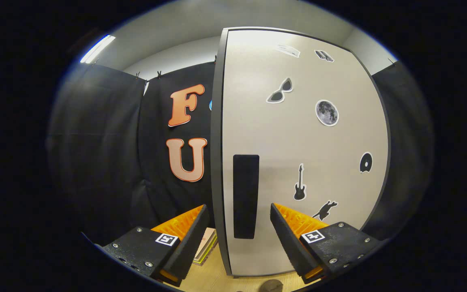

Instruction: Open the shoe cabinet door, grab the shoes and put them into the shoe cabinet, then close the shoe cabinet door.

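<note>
Just ahead, tool [239, 219] fingers gape around cabinet door [306, 138] edge.

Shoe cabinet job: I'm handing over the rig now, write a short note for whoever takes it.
Gripper: open, holding nothing, fingers either side of the door's free edge and its handle, not pressing.
Tall pale shoe cabinet door with dark edging: appears closed or nearly so; I cannot tell for sure.
Black upright rectangular handle: just ahead, between the fingers.
Stickers on the door face. Flat stack on the wooden floor beside the cabinet.
Done: apparently nothing.
Left: open door, grab shoes, put them in, close door.
</note>
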